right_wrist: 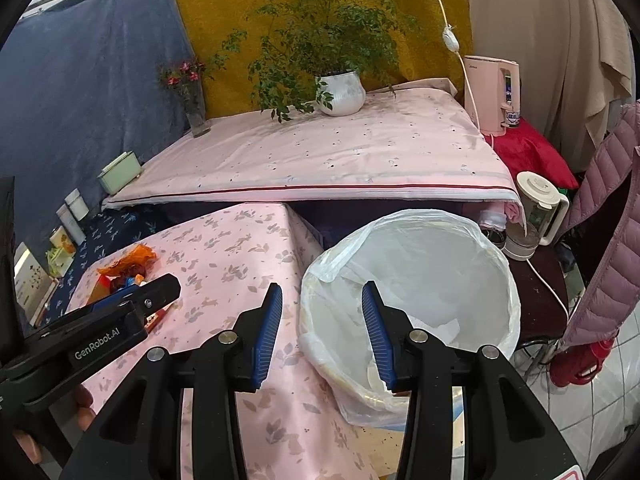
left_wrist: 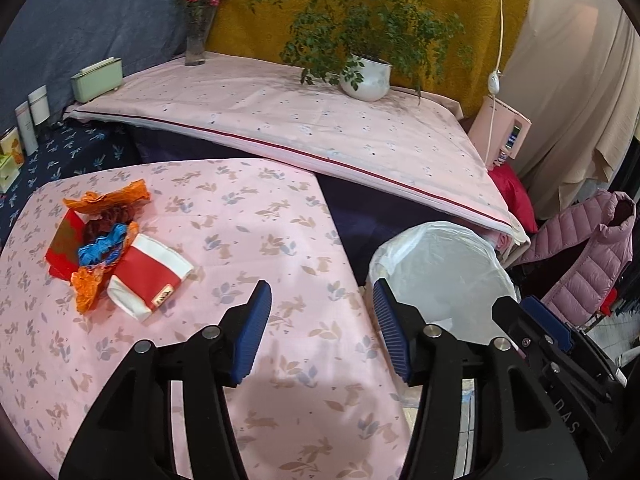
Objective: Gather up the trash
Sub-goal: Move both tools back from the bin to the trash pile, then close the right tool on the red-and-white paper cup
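- My left hand-held gripper (left_wrist: 320,332) hung over the near part of the bench (left_wrist: 248,216), its blue pads spread with nothing between them, only the pink rabbit-print cloth showing below.
- My right hand-held gripper (right_wrist: 322,336) was held just beside the bin (right_wrist: 496,264), over its near-left rim, pads likewise spread apart and pinching nothing.
- In the right wrist view the left tool sat to the left of the bin, and fingertips (right_wrist: 86,398) of my hand showed beneath its black body.
- The bin, lined with a white plastic bag, stood on the floor against the bench's right edge; I could make out only some pale crumpled material inside it.
- The trash pile (left_wrist: 108,248) lay on the bench well to the left of the bin and apart from both tools: crinkled orange paper, a blue crinkled scrap, a flat red piece and a red-and-white paper sleeve, all touching one another.
- Beyond the bin ran a higher surface draped in pale pink cloth with a dark red stripe along its front edge.
- On it, behind the bin, stood a potted plant (left_wrist: 366,78) in a white pot; far to the left of the bin stood a glass vase (left_wrist: 198,36) with red flowers.
- A pink appliance (right_wrist: 492,96) stood beyond the bin to the right.
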A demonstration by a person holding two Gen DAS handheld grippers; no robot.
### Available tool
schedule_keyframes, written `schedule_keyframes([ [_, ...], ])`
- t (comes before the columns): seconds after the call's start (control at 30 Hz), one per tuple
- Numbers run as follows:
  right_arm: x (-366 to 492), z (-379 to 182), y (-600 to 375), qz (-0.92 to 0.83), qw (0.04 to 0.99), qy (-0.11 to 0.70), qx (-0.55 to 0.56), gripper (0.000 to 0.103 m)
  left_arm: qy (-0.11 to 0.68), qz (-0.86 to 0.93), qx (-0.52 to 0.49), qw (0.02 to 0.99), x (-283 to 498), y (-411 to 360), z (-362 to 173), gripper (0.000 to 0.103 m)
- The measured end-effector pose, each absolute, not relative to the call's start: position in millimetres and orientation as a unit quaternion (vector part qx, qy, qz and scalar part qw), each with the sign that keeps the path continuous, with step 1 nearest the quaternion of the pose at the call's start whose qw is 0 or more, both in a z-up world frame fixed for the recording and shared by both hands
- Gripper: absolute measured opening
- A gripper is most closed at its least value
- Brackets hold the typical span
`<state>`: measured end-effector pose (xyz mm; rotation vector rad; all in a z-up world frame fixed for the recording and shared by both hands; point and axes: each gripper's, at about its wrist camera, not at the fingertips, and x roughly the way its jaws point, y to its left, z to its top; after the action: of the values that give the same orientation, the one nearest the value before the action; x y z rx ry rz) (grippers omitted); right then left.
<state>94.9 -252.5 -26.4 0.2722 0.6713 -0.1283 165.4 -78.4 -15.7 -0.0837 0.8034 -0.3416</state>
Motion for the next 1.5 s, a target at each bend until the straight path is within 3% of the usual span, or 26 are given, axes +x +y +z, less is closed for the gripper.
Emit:
schedule_keyframes([
  [0.23,103,-25,-225,-0.045,0.933,0.336,0.118,0.042,0.389,-0.145,-0.055,0.908,168,-48,-19,0.052],
  [0.33,106,-24,-212,-0.039,0.934,0.338,0.112,0.048,0.390,-0.132,-0.061,0.909,169,-32,-22,0.053],
  [0.8,123,-28,-136,0.011,0.932,0.355,0.066,0.049,0.389,-0.059,-0.098,0.914,170,58,-36,0.075],
  [1.5,178,-78,-11,0.109,0.908,0.404,0.021,0.050,0.411,0.027,-0.129,0.902,184,177,-79,0.084],
])
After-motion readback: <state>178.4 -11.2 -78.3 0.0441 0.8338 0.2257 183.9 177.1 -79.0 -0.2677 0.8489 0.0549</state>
